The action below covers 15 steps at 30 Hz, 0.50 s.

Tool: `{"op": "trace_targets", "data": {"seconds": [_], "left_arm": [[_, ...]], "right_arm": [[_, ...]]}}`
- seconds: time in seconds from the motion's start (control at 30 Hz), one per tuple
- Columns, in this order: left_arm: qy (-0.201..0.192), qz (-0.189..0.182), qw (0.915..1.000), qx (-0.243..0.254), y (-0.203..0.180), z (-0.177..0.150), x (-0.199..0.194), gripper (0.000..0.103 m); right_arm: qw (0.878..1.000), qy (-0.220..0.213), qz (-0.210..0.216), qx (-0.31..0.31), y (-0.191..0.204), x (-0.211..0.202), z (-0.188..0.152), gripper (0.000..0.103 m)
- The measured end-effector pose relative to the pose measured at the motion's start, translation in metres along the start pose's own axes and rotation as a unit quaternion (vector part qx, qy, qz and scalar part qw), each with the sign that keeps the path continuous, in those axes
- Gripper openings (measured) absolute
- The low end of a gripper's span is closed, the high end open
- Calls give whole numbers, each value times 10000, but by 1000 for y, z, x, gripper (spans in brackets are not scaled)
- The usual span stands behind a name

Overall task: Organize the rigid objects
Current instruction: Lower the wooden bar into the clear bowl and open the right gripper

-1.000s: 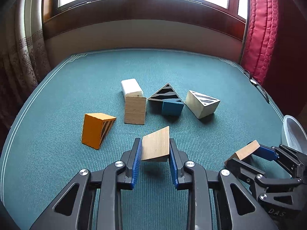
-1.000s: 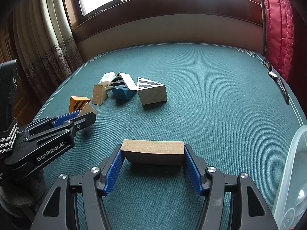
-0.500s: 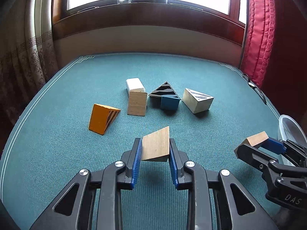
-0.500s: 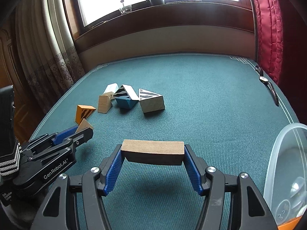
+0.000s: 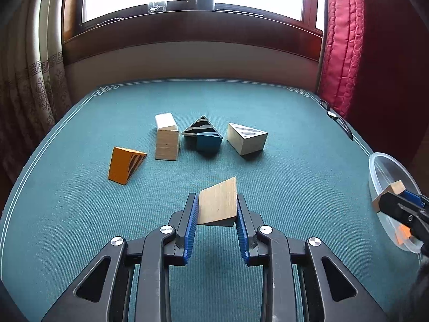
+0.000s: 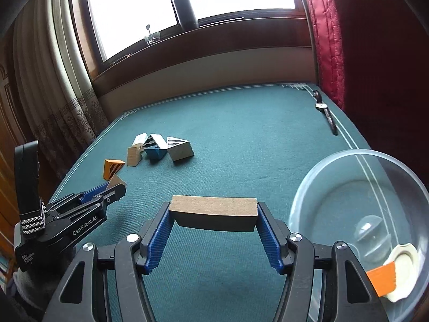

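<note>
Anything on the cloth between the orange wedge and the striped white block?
Yes, in the left wrist view: between orange wedge and striped white block, a pale wooden block and blue wedge.

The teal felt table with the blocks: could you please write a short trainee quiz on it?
1. True or false: both grippers hold wooden blocks.
2. How many blocks lie loose on the teal felt table?
3. What lies at the table's right edge: A a clear plastic bowl, B a metal tray?

Key: 1 true: left gripper grips a plain wooden wedge, right gripper a long plain wooden block. 2 four. 3 A, the clear plastic bowl.
</note>
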<state>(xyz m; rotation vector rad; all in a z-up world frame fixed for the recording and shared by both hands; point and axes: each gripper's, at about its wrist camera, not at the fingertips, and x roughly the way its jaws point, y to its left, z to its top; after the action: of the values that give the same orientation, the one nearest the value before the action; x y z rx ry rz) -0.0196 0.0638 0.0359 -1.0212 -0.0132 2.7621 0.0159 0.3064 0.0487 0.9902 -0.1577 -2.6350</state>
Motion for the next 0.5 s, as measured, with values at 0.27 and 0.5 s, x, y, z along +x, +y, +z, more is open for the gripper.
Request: {"op": "trace_targets", "data": {"seconds": [0.27,0.5], "left_arm": [[8,-137,9999,100,-19,-3,-7,28],[40,-249,9992,307,-44,-3,-13,28]], "right_arm": [[9979,-335,-449,333,-42,-38,1,65],[9939,-395,-823,623,-79,-55,-8,65]]}}
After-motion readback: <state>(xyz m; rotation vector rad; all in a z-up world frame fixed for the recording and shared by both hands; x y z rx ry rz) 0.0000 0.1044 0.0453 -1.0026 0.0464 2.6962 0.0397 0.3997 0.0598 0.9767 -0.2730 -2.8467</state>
